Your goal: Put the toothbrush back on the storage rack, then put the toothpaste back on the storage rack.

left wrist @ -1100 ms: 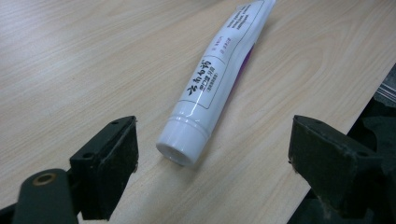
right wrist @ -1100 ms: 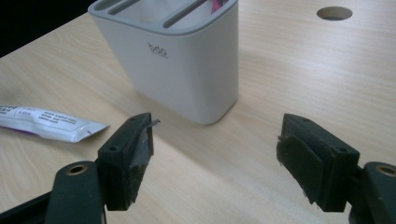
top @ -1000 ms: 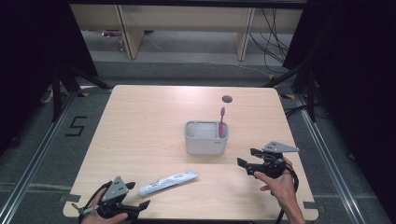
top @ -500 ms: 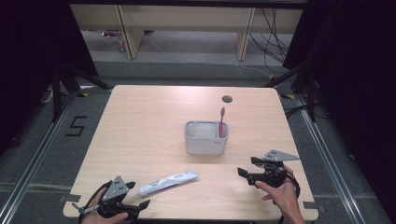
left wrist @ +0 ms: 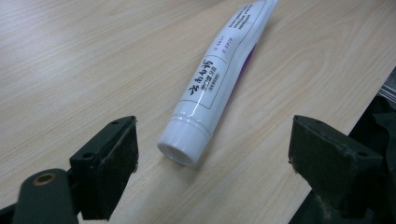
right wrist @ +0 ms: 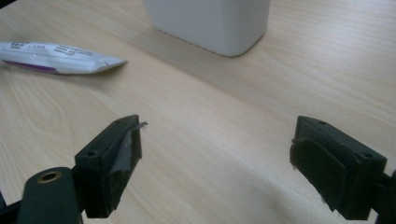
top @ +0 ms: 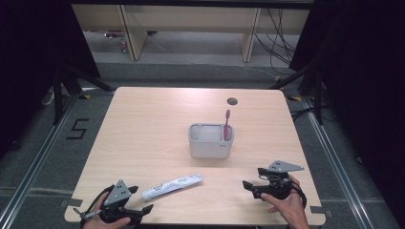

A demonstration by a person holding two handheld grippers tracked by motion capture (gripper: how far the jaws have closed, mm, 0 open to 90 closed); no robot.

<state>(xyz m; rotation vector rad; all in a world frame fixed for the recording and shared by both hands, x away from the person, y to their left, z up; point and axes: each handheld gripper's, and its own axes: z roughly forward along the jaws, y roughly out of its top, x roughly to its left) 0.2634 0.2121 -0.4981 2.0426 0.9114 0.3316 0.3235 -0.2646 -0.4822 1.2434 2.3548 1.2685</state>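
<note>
Dark curtains close in a pale wooden table (top: 143,124) that stands on a grey floor, with shelving and loose cables behind its far edge. Near the front left corner of the table a hand holds the left gripper (top: 143,210), its jaws spread wide with nothing clamped between them. In the left gripper view the white toothpaste tube (left wrist: 219,79) lies flat on the wood just ahead of that gripper, its cap end pointing back into the gap between the jaws and its crimped end reaching away; neither pad touches it. From above, the tube (top: 173,186) lies slanted just beyond the left gripper's tips and well to the left of the right gripper (top: 248,187). The right gripper sits low near the front right of the table, held in the person's other hand; its jaws have just been opening and stand wide apart over bare wood, with nothing between them. Beyond the right gripper, ahead and slightly to its left, stands a white rectangular holder (top: 210,141) with a pink toothbrush (top: 226,124) upright in its right end. In the right gripper view the holder's base (right wrist: 210,23) rises ahead of the jaws, and the tube's crimped end (right wrist: 60,58) lies far to the left.
</note>
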